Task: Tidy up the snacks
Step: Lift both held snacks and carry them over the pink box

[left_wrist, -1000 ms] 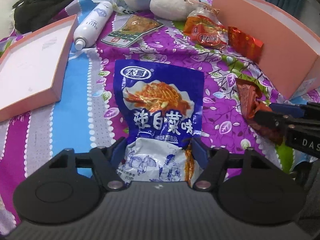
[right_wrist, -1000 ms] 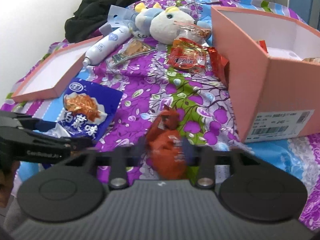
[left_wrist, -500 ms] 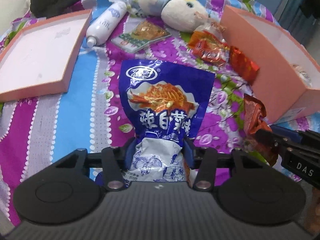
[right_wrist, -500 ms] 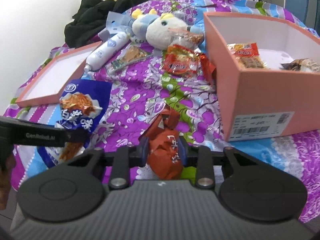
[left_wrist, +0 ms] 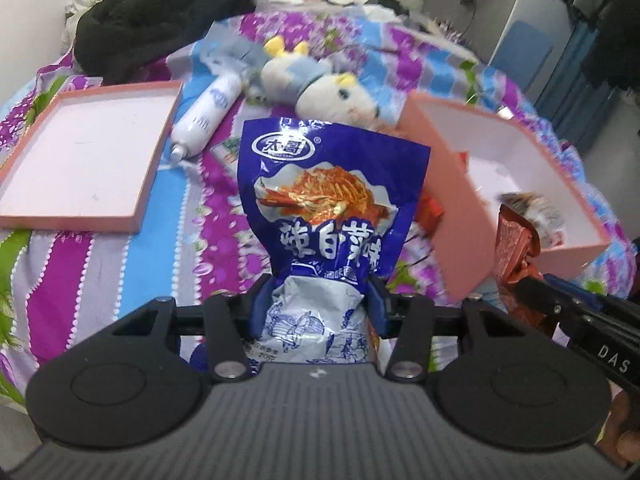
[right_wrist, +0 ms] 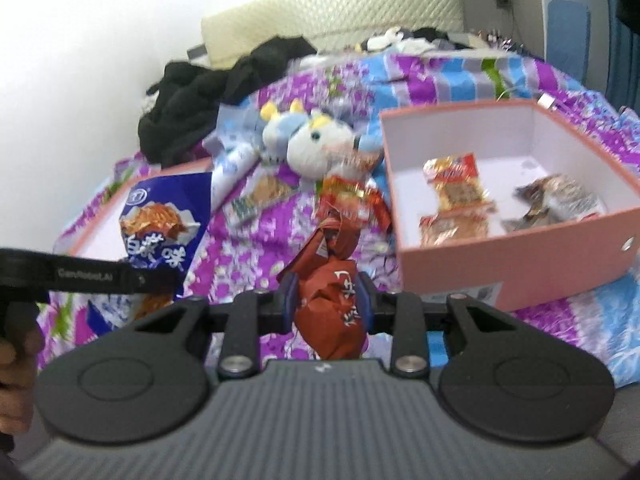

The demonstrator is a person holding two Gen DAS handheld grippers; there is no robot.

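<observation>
The bed (left_wrist: 120, 264) under its purple and blue flowered cover carries everything here, and both tools hang above it, each with a snack held clear of the cover. Ahead of the right tool (right_wrist: 326, 300) and off to its right sits the open pink box (right_wrist: 508, 256), a few packets already lying inside, so I take it as where the snacks are meant to go. Its shallow lid (left_wrist: 86, 156) lies upturned ahead and left of the left tool (left_wrist: 318, 304), parked out of the way. Just beyond the left tool's fingertips rises the blue snack bag (left_wrist: 332, 200), its crumpled lower end pinched between the pads, standing up so it blocks part of the view. The right tool is clamped narrowly on a crumpled red packet (right_wrist: 330, 292), gripped around its middle. Further ahead of both, a plush toy (right_wrist: 310, 140), a white bottle (left_wrist: 208, 112) and more loose red packets (right_wrist: 350, 200) lie on the cover near the box.
</observation>
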